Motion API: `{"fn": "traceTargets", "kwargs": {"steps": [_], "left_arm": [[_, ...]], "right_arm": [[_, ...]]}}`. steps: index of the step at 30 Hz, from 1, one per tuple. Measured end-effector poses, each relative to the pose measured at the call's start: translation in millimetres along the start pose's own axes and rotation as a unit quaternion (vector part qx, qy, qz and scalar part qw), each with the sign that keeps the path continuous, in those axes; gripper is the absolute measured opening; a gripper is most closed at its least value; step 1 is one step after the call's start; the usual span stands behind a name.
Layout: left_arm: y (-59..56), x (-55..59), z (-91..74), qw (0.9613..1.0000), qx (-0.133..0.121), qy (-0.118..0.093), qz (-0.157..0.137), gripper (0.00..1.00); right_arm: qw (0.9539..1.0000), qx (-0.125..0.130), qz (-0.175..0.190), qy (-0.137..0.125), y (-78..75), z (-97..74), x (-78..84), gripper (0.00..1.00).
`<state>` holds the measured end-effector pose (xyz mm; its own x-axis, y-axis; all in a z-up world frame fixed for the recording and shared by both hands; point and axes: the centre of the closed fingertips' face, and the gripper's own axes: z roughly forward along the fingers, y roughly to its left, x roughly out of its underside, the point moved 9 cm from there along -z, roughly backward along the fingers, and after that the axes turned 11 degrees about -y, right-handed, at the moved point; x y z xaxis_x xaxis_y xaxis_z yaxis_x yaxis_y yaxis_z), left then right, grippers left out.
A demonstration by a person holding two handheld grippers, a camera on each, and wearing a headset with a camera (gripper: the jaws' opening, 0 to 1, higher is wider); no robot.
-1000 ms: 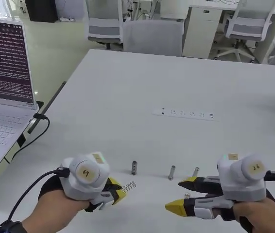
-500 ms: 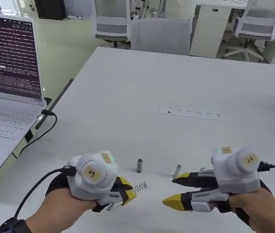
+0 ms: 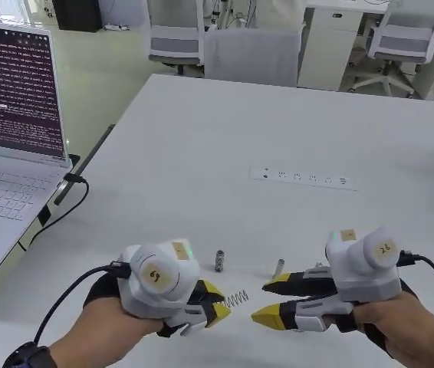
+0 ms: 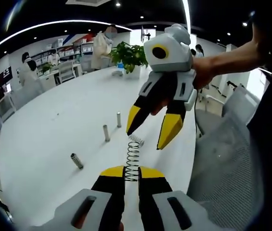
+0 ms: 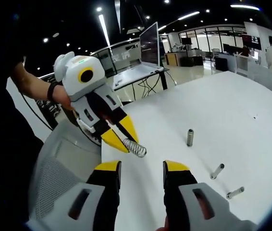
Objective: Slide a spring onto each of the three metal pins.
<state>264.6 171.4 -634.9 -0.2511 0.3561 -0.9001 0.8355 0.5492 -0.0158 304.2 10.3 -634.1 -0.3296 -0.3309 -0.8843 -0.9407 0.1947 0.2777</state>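
While the left gripper (image 4: 132,173) clamps one end of a spring (image 4: 133,156) between its closed jaws, the coil sticks out past the yellow tips toward the right gripper (image 5: 142,167). That gripper's jaws stand apart and grasp nothing. Both grippers hang just inside the desk's near edge, tips facing each other. The spring's free end lies near the right gripper's tips but apart from them.

Three metal pins (image 4: 106,133) sit in a short row just beyond the grippers, roughly along the near edge. In the head view the right-hand pin is partly hidden behind the right gripper. Whether any pin already carries a spring is too small to tell.

Past the row the desk (image 3: 202,138) is bare up to a white power strip (image 3: 303,179) near its middle, then bare again to the far edge. Open surface also runs leftward to the left edge. A black cable (image 3: 75,182) crosses that edge toward an open laptop (image 3: 10,130) beyond it.

The desk top is matt white and evenly lit. Behind the far edge stand grey office chairs (image 3: 175,42) and more white desks on a pale floor.
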Motion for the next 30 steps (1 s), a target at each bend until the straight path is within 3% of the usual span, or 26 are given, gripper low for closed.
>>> {"fn": "traceTargets", "kwargs": {"steps": [16,30], "left_arm": [[-18.6,-11.3,15.3,0.9985,0.048,-0.016,0.020,0.02],[-27.8,-9.3,19.3,0.9959,0.081,-0.025,0.031,0.02]], "right_arm": [[0.9986,-0.043,-0.028,0.016,10.5,-4.2,2.6,0.14],[0.9950,-0.068,-0.054,0.048,15.6,-11.9,5.1,0.10]]}}
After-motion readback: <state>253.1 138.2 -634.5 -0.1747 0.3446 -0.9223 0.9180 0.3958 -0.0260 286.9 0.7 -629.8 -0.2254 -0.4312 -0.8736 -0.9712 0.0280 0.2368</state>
